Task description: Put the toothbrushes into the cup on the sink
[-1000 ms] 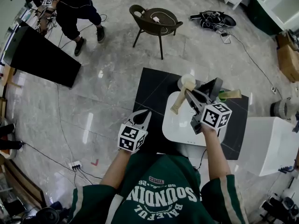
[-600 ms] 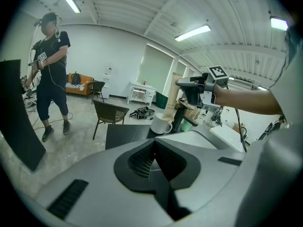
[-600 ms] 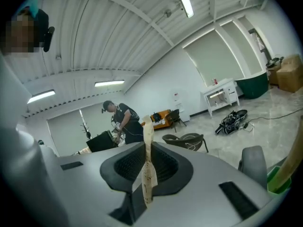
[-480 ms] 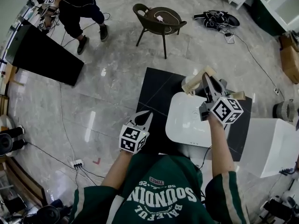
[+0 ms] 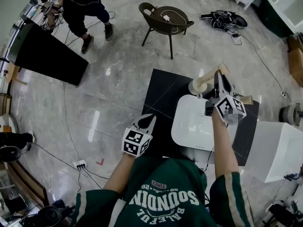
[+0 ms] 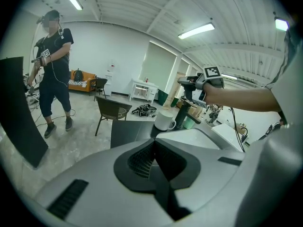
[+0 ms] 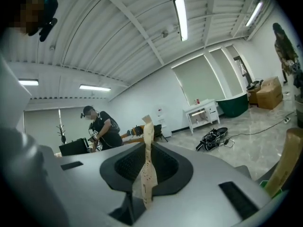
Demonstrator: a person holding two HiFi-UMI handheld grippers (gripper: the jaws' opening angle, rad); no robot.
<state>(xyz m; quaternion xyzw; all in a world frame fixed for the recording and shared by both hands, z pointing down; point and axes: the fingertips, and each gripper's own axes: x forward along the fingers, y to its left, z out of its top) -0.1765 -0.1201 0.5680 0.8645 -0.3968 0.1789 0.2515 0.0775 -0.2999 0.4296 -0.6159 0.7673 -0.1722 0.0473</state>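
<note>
The right tongs [image 5: 220, 77] are clamped on a pale wooden toothbrush [image 5: 209, 76]. In the head view it juts out leftward from their tips, and its far end hangs over the white cup [image 5: 192, 87], which sits just left of the tips on the dark desk [image 5: 158, 96]. The right gripper view shows what the head view cannot: the handle is pinched edge-on between the pads and rises past them against the far wall. That view shows no cup.

The left tongs [image 5: 146, 121] are closed on nothing, their pads meeting in the left gripper view. They hover over the desk's near left edge, left of the white sink [image 5: 189, 126] and apart from it. Their camera alone gives the cup from the side, with its handle, and beside it a black faucet [image 6: 185, 111], which the right tongs cover in the head view.

A second wooden handle [image 5: 245, 99] pokes out just right of the right tongs. A person [image 5: 78, 6] stands far ahead of both tongs, left of a chair [image 5: 163, 20].
</note>
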